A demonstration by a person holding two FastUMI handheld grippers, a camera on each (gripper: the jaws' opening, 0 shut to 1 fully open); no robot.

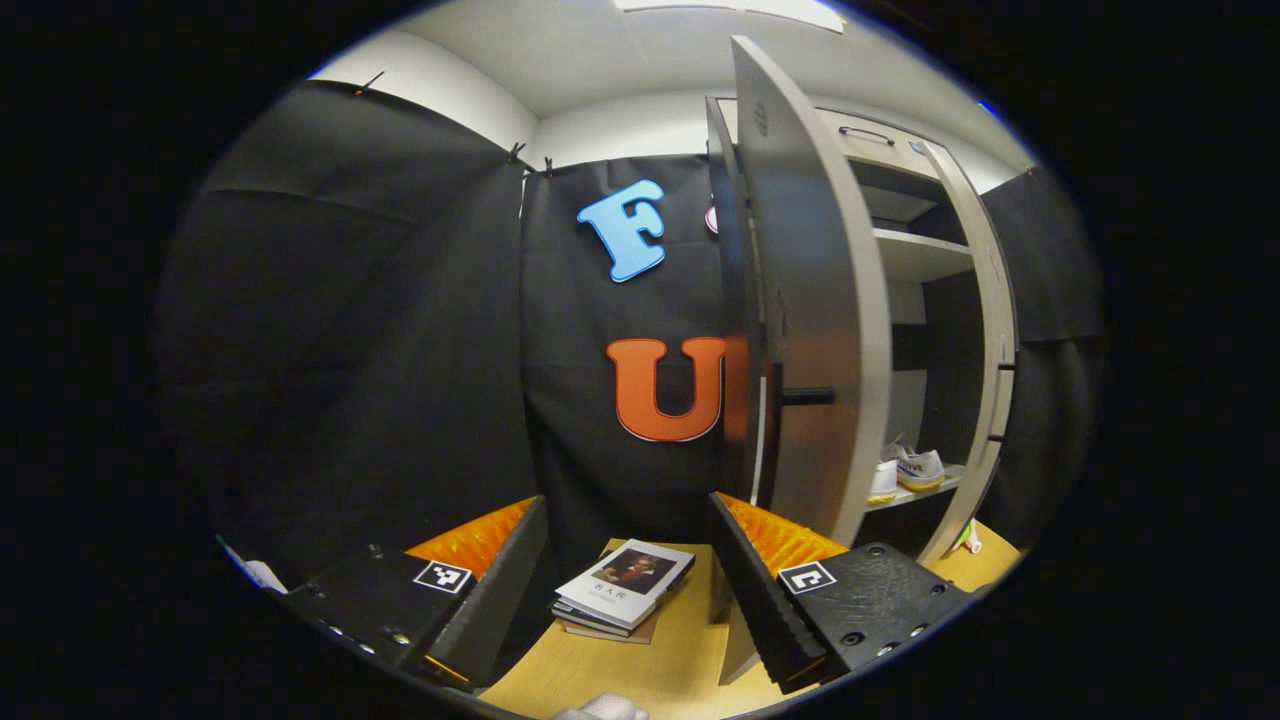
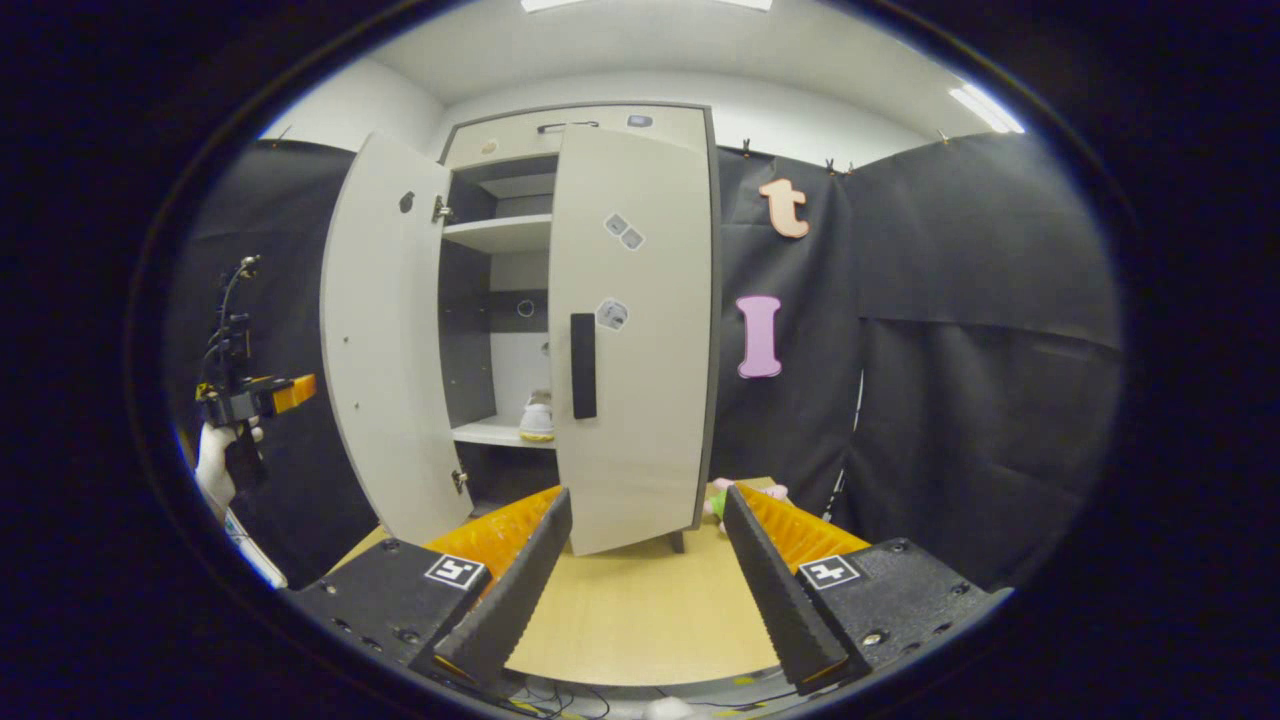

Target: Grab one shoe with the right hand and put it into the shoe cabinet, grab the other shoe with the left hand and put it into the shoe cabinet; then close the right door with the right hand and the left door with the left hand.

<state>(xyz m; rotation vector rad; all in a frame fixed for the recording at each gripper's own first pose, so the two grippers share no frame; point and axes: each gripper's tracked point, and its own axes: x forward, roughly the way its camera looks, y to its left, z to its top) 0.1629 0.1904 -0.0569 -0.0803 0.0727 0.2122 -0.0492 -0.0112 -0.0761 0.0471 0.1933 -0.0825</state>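
the tall pale shoe cabinet is standing on the light wooden floor, its flat right door sitting shut and its left door swinging wide. the white shoes are resting on a lower shelf inside, probably both, though the right gripper view is showing just one heel. a stack of books is lying ahead of the left gripper, whose ridged orange fingers are gaping wide on nothing. the right gripper is likewise spreading wide, facing the shut door.

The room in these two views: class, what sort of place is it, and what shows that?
Probably a recording booth staged as a home corner: black cloth wall, a shoe cabinet with shoes on a shelf, and a hand-held gripper beside it.
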